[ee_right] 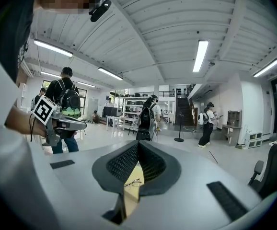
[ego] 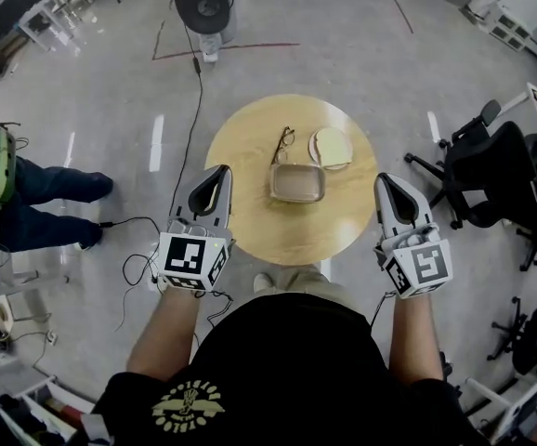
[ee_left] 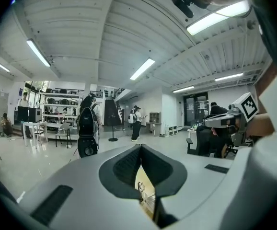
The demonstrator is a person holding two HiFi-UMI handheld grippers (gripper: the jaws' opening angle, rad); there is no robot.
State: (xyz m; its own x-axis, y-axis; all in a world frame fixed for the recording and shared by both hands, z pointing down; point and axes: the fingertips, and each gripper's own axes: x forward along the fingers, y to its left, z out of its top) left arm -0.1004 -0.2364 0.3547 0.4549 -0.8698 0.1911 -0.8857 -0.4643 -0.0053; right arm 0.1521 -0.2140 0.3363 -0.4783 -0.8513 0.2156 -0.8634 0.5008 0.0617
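L tool (ego: 223,170) & R tool (ego: 383,179) pinched closed, empty; glasses (ego: 283,144) btwn them, untouched.

Dark-framed glasses (ego: 283,144) lie just beside a rectangular container (ego: 296,184) (open).

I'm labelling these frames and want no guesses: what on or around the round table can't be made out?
Tray: head view, too small to tell if anything lies in it.
Round pale thing: head view, too small to identify.
Glasses: left gripper view shows a sliver, hidden by the left gripper's shut jaws.
Table: right gripper view, mostly hidden by the right gripper's jaws.
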